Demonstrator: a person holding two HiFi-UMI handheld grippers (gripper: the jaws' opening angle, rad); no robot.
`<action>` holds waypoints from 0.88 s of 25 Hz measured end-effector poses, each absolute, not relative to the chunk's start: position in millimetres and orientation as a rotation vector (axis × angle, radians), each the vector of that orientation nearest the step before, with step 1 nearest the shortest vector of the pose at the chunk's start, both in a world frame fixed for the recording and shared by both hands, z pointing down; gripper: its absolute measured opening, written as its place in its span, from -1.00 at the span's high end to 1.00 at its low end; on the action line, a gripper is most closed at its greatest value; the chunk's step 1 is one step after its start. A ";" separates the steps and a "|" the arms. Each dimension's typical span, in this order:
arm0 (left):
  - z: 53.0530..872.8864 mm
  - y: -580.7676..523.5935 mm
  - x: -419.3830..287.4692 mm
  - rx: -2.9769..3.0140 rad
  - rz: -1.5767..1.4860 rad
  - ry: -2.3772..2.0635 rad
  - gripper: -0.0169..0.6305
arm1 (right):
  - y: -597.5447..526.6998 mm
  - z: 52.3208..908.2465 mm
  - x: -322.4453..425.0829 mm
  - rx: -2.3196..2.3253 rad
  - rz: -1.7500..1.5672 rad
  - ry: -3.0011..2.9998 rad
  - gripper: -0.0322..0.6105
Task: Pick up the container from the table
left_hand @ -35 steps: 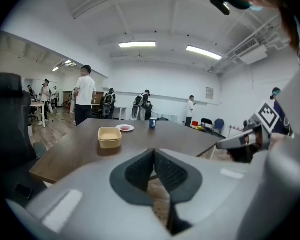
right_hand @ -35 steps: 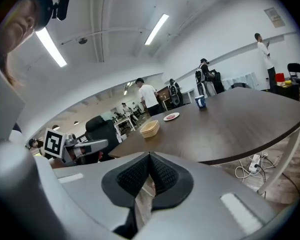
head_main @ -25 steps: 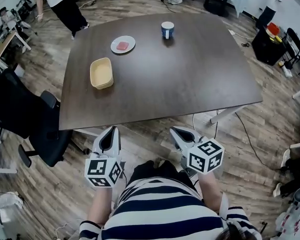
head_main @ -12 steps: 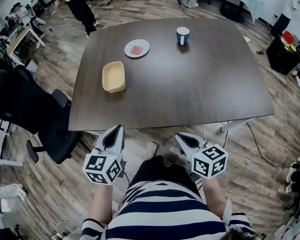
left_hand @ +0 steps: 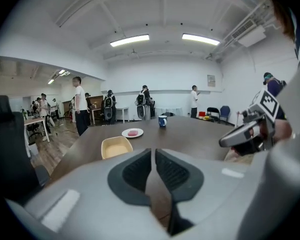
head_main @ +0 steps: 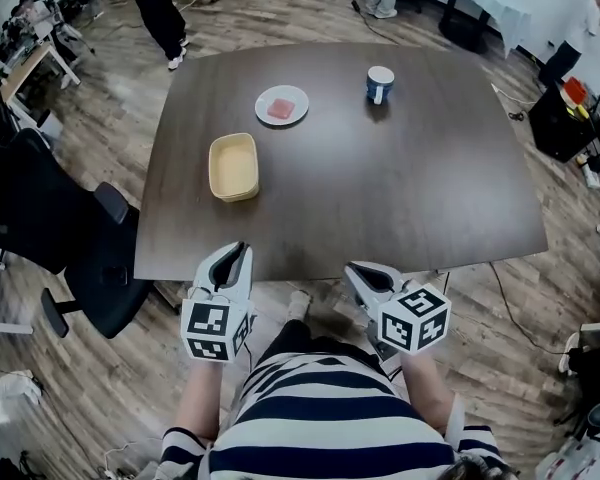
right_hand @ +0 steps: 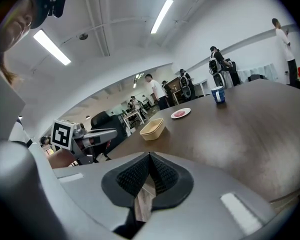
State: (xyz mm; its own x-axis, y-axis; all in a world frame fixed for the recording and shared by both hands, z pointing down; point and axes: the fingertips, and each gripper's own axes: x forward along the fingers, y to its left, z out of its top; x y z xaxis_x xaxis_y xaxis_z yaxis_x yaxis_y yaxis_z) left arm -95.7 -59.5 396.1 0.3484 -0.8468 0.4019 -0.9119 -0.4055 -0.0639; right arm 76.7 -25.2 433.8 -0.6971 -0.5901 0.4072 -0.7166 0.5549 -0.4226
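A shallow cream rectangular container [head_main: 234,166] lies empty on the left part of the dark brown table [head_main: 400,178]. It also shows in the left gripper view as the container [left_hand: 115,146] and in the right gripper view as the container [right_hand: 152,128]. My left gripper [head_main: 237,256] hovers at the table's near edge, below the container, shut with nothing held. My right gripper [head_main: 361,272] sits beside it near the same edge, shut and empty too. In each gripper view the dark pads [left_hand: 153,170] and pads [right_hand: 149,173] meet.
A white plate [head_main: 282,104] with a pink piece and a blue-and-white cup [head_main: 380,83] stand at the table's far side. A black office chair [head_main: 55,233] is left of the table. People stand beyond the far edge. Wooden floor surrounds the table.
The view has drifted, so the table and container sit lower and nearer in frame. Both grippers stay shut by the near edge, the left one slightly higher than before.
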 end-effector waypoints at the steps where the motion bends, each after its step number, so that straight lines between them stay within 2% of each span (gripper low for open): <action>1: 397.5 -67.2 -99.6 2.437 0.577 -1.601 0.95 | -34.0 432.8 71.2 1.093 0.844 -2.571 0.90; 7: 412.4 -105.6 -119.2 2.423 0.644 -1.563 0.95 | -76.9 432.8 44.6 1.047 0.812 -2.555 0.90; 22: 451.6 -177.8 -156.2 2.468 1.072 -1.457 0.95 | -151.3 454.5 -4.5 0.986 0.828 -2.511 0.90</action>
State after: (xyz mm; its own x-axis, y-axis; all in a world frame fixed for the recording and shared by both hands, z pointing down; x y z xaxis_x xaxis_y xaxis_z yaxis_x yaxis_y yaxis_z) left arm -156.2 -177.8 451.6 0.3023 -0.7380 0.6033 -0.7955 -0.5440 -0.2670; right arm -4.5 -151.3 454.5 -0.7113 -0.5136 0.4799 -0.6984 0.5940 -0.3993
